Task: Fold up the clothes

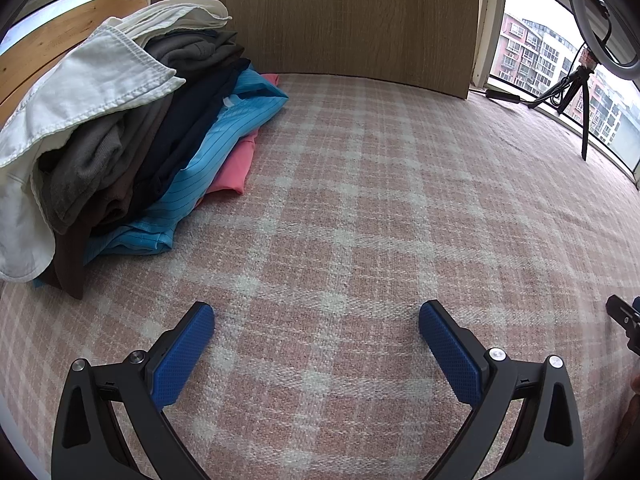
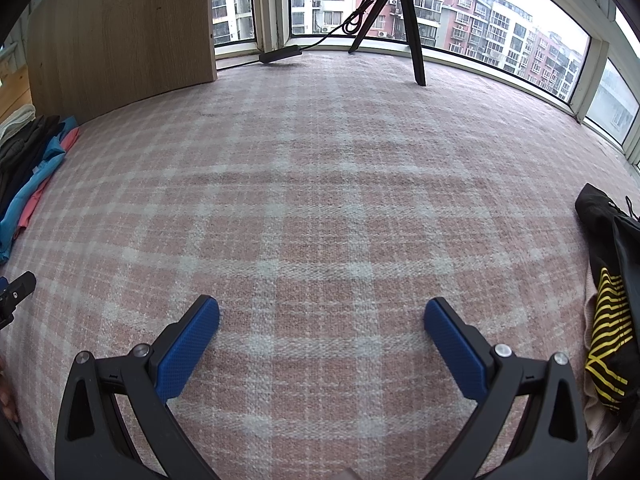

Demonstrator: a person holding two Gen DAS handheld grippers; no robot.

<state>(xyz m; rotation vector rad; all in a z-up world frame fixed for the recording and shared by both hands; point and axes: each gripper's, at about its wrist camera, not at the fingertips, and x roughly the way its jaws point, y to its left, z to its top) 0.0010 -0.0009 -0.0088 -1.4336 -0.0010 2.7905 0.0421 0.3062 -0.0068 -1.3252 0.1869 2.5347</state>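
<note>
Your pink plaid blanket fills both views, with a wooden board standing at the top and windows beyond. At the upper left of the left view sits your stack of clothes: white on top, then grey, navy, blue and pink. A black and yellow garment lies at the right edge of the right view. A tripod stands by the glass. Your left gripper and right gripper both gape wide, holding nothing.

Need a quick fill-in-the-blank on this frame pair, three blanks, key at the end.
The left gripper has its jaws ____. The top garment on the folded clothes stack is ____. The black garment with ____ stripes lies to the right of the right gripper on the pink plaid blanket.
Missing: open; white; yellow
</note>
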